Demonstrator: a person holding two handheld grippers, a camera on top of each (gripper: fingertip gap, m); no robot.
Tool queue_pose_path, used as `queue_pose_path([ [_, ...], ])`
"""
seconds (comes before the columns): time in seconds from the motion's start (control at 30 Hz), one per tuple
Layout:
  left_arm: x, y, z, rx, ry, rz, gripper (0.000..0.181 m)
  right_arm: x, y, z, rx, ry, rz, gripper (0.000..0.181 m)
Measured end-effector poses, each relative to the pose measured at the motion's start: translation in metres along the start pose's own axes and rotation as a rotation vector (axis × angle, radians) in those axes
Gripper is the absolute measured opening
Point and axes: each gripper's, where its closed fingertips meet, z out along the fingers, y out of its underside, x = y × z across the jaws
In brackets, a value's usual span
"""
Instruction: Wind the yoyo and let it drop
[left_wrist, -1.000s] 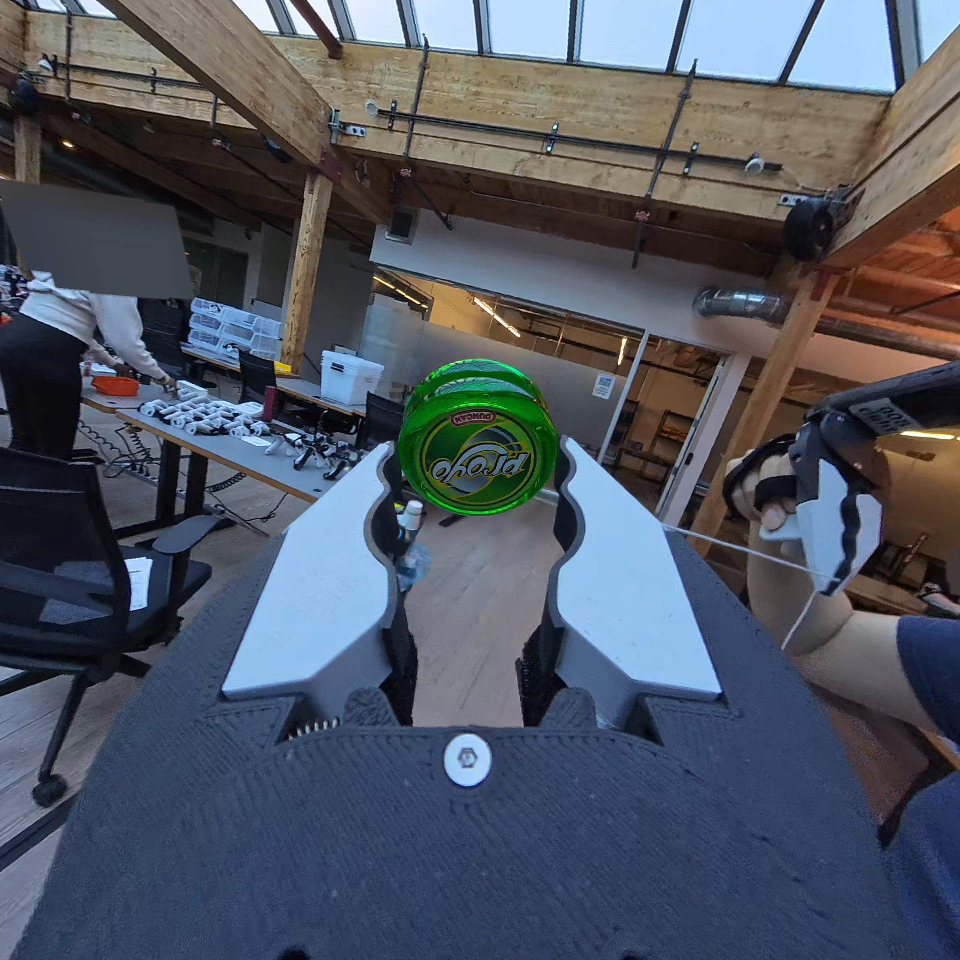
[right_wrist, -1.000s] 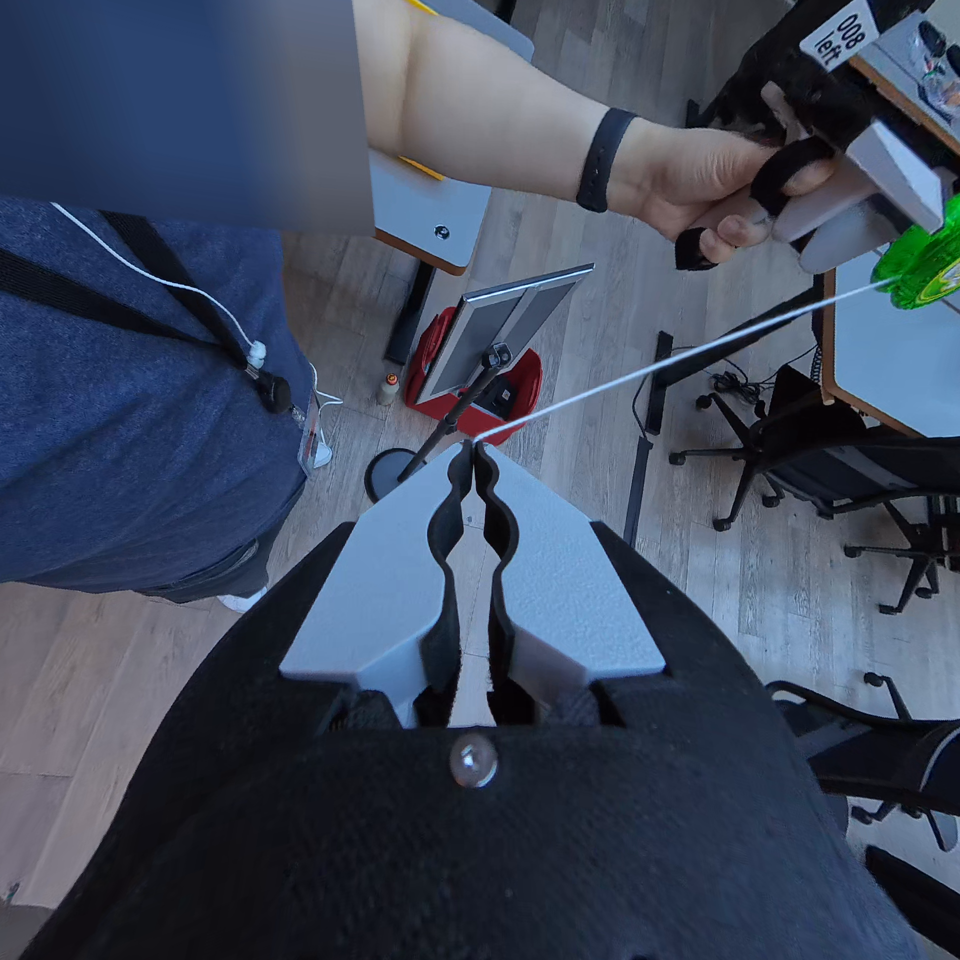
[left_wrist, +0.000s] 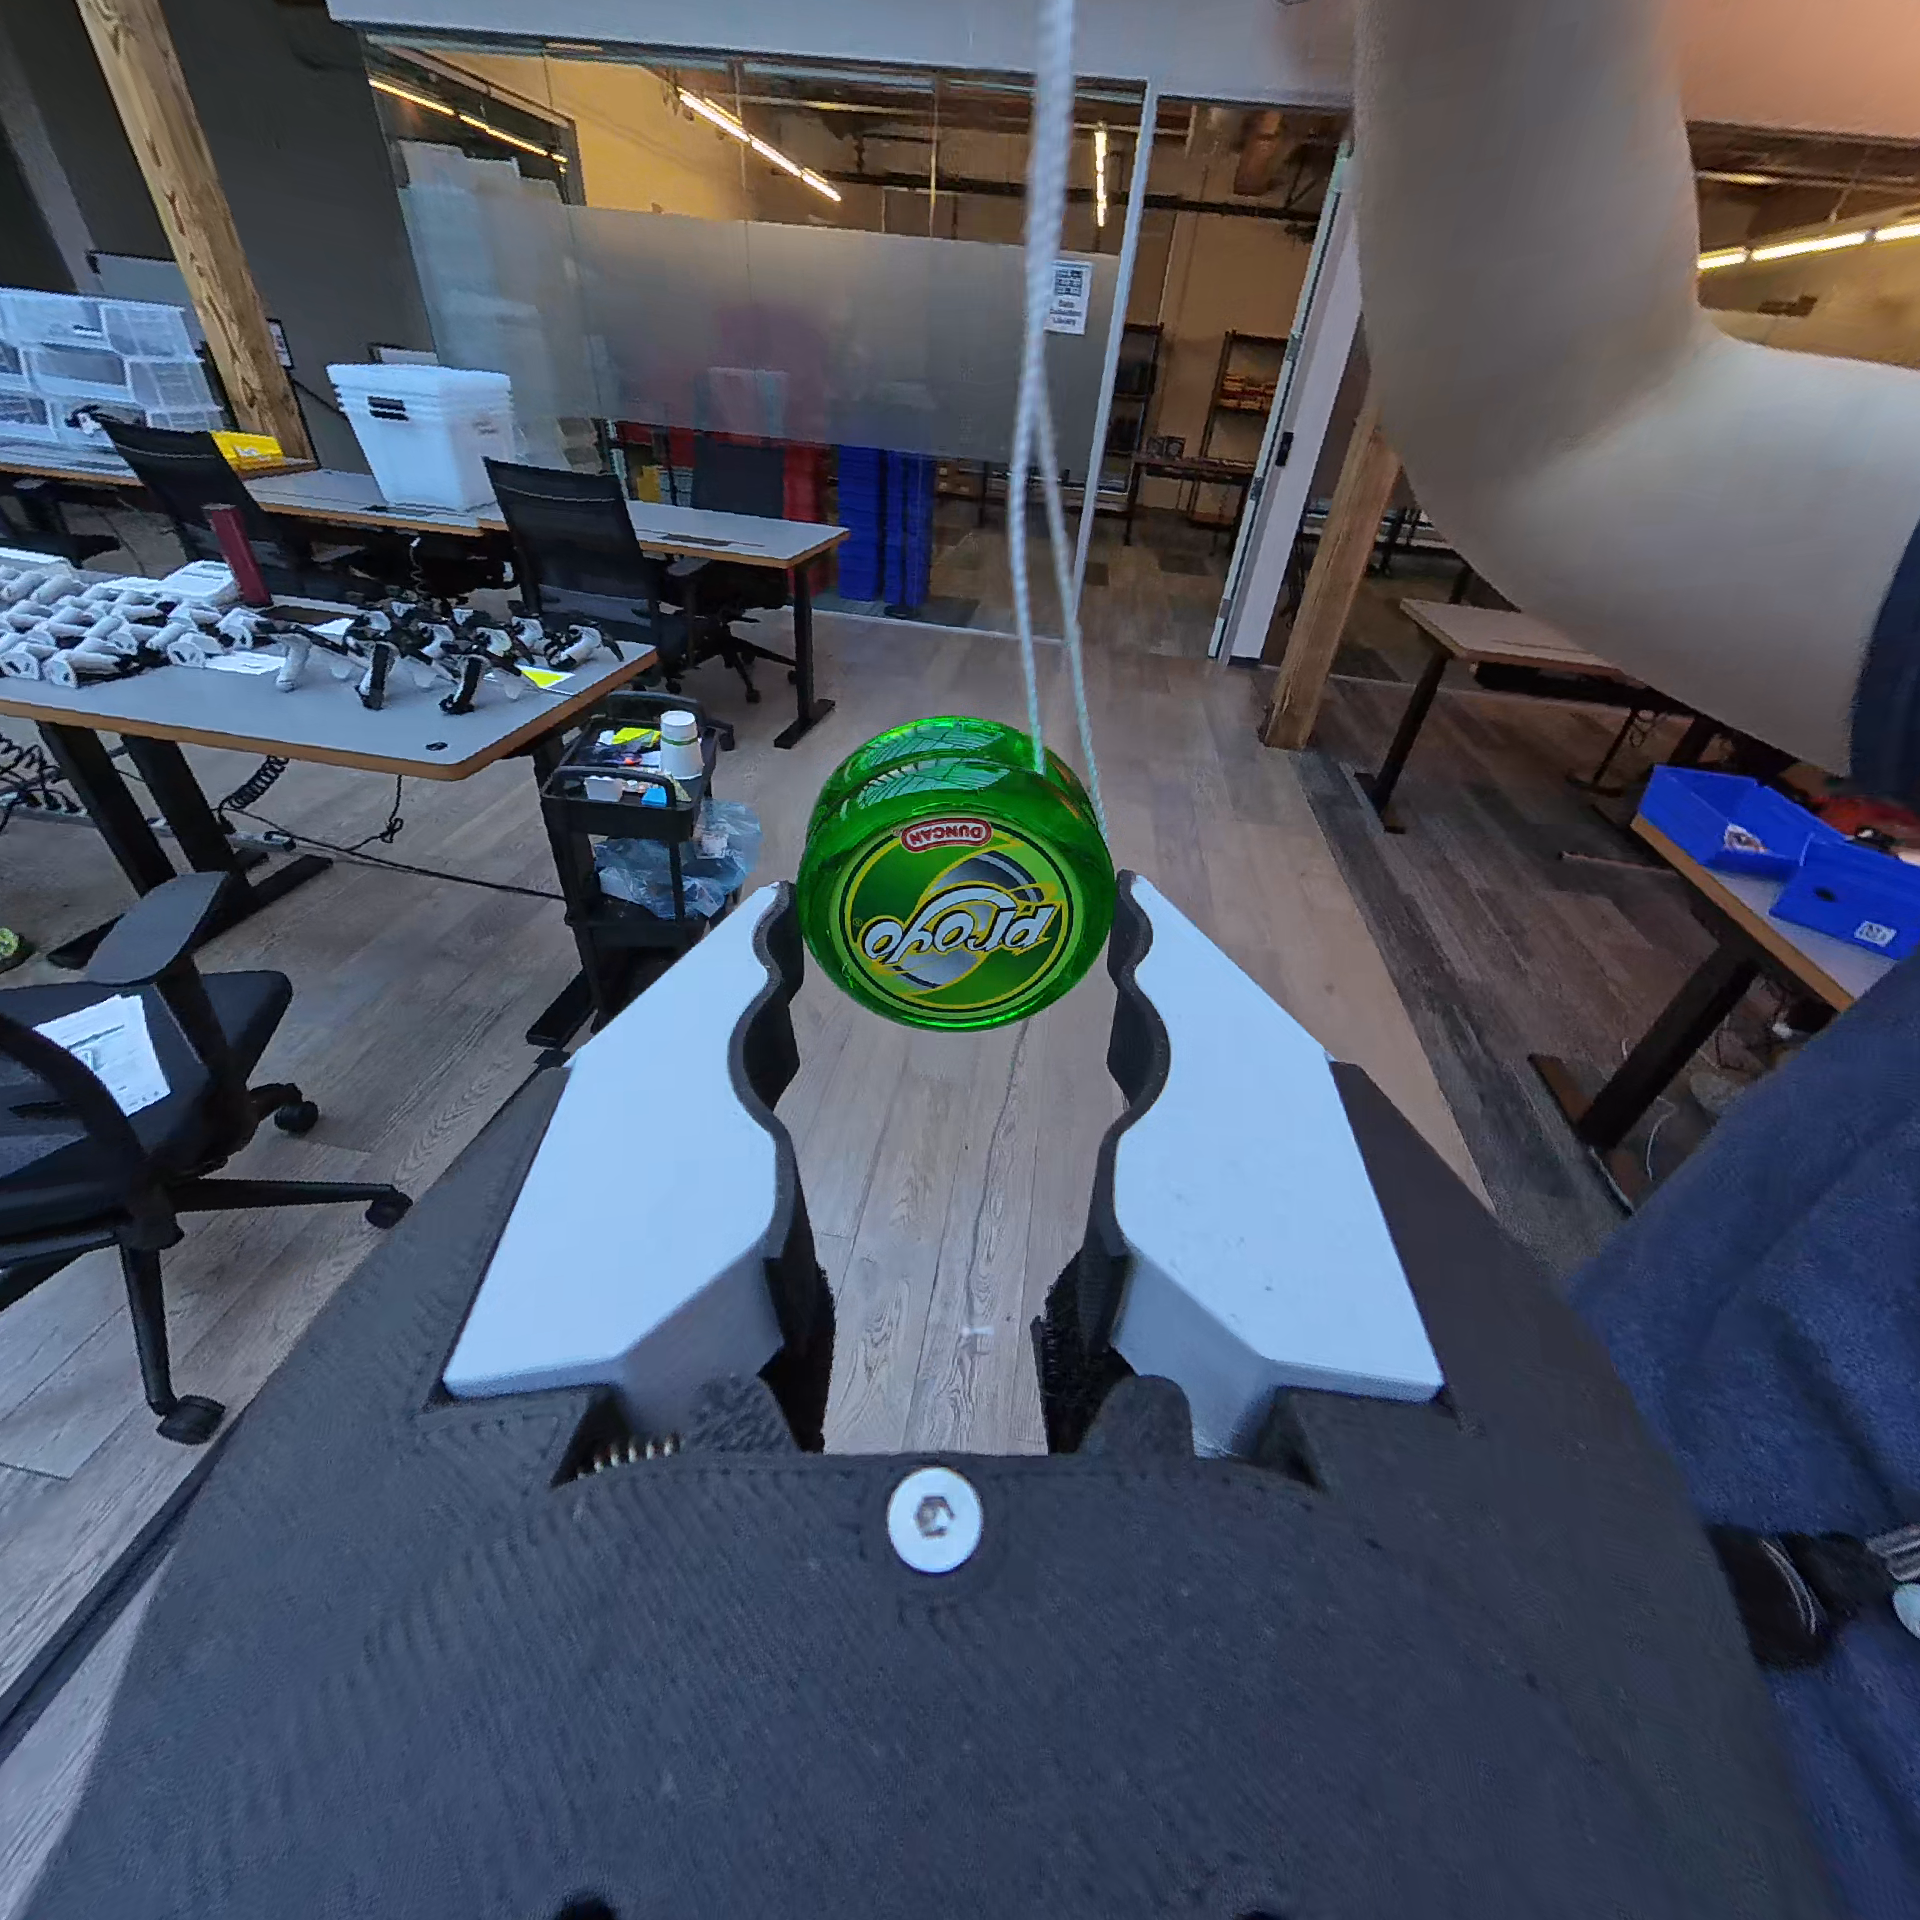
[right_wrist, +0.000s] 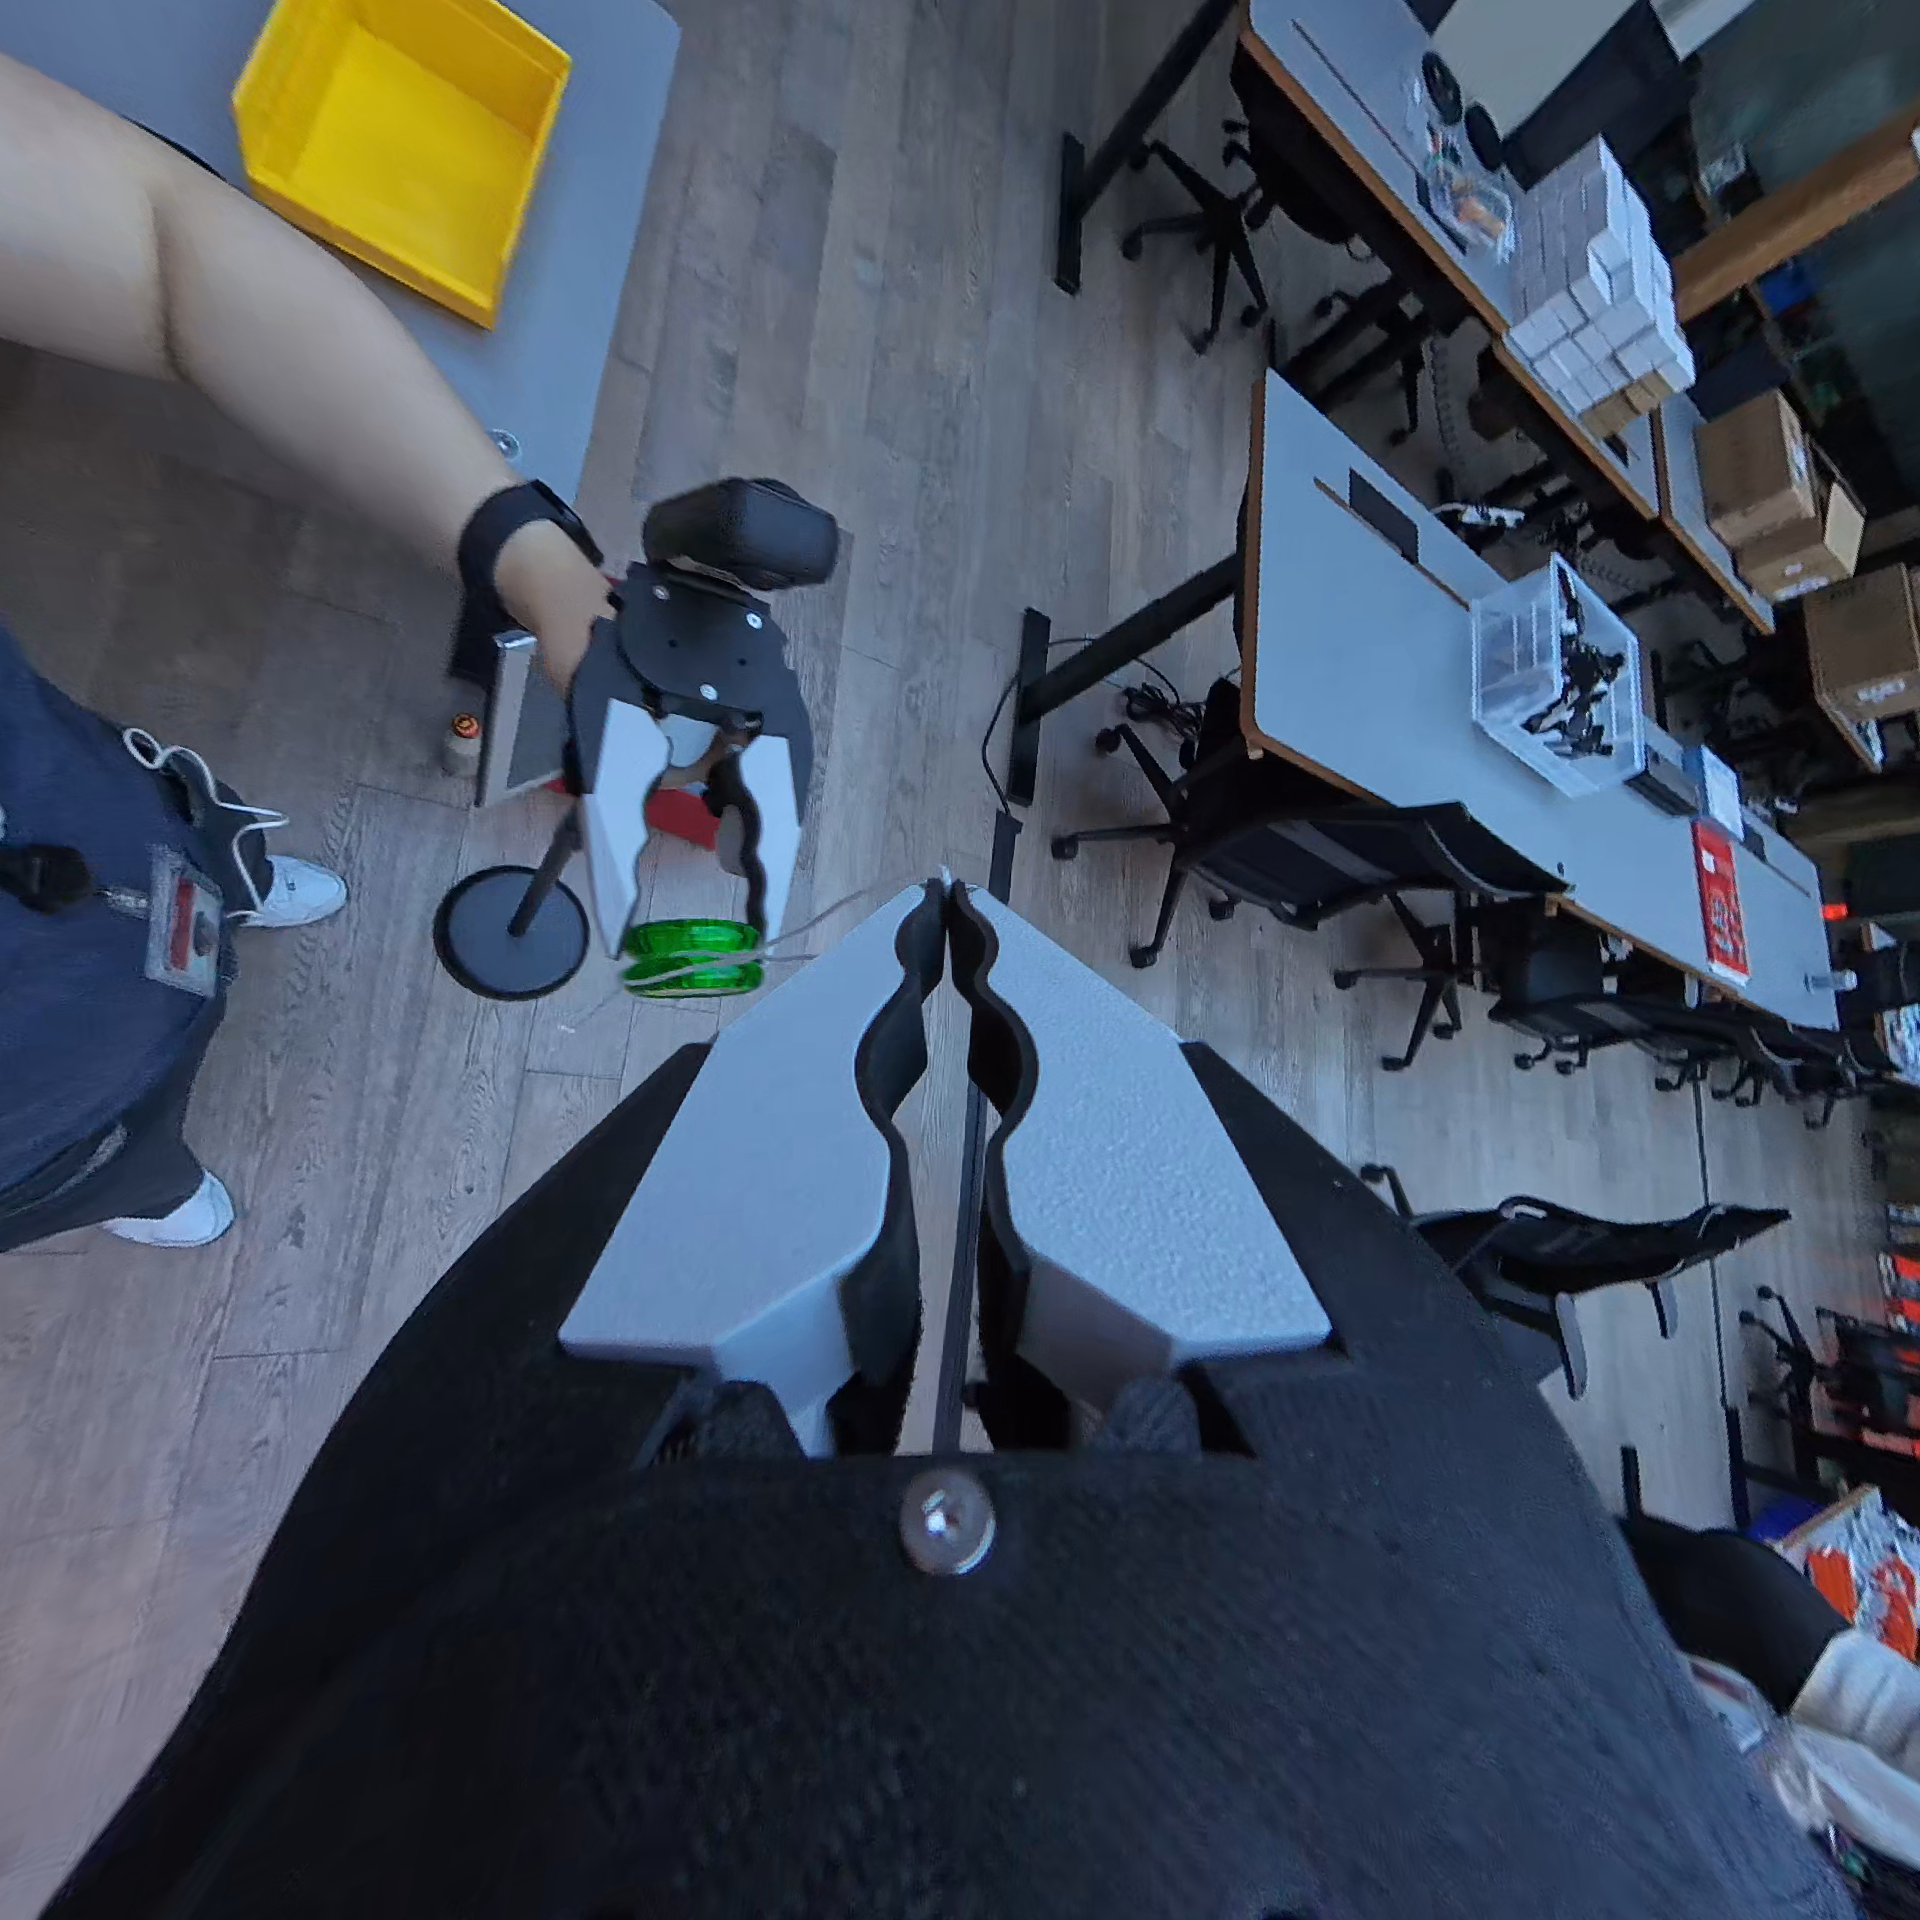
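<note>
So the left gripper (left_wrist: 956, 914) has its fingers (left_wrist: 665, 1164) spread wide enough to take the green yoyo (left_wrist: 951, 883) across its rim, and they're clamped on it right at the tips. In the left wrist view the printed side faces back at the camera, so the axle runs along the fingers and the groove sits crosswise between them. The white string (left_wrist: 1039, 416) comes out of the top of the groove and goes straight up out of the picture, in two strands.

The right gripper (right_wrist: 948, 899) is above it, looking down. Its fingers (right_wrist: 790, 1174) are pinched together at the tips with the string (right_wrist: 831, 914) caught between them; the line runs off to the left of the tips, down to the yoyo (right_wrist: 694, 956), which shows edge-on here, both green halves with some string across the groove. You can see the other gripper (right_wrist: 691, 935) holding it from this angle too.

Past the fingers there's wood plank floor (left_wrist: 935, 1195). Farther out to the left, a grey surface (left_wrist: 312, 717) loaded with small white and black parts, a black cart (left_wrist: 623, 821) next to it, office chairs (left_wrist: 135, 1091), then a frosted glass wall (left_wrist: 779, 312) at the back of the room.
</note>
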Motion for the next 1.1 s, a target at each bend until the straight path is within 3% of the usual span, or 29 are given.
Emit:
queue_pose_path([
  [0.23,-0.035,-0.005,-0.015,0.055,-0.093,-0.052,0.058,-0.044,-0.037,-0.033,0.114,-0.024,-0.175,0.000],
  [0.57,-0.044,-0.042,-0.039,0.134,-0.134,0.034,0.058,-0.061,-0.004,-0.052,0.046,0.072,-0.237,0.000],
  [0.73,-0.050,-0.074,-0.055,0.124,-0.211,0.167,0.058,-0.091,0.040,-0.037,-0.004,0.029,-0.207,0.000],
  [0.83,-0.050,-0.092,-0.059,0.108,-0.234,0.229,0.058,-0.130,0.057,-0.017,0.049,-0.062,-0.155,0.000],
  [0.87,-0.048,-0.098,-0.059,0.105,-0.234,0.246,0.059,-0.144,0.063,-0.010,0.073,-0.099,-0.128,0.009],
  [0.97,-0.039,-0.120,-0.054,0.093,-0.220,0.303,0.059,-0.170,0.078,0.013,0.208,-0.186,-0.008,0.031],
  [1.1,-0.018,-0.148,-0.040,0.055,-0.179,0.389,0.059,-0.142,0.078,0.043,0.477,-0.137,0.222,0.048],
])
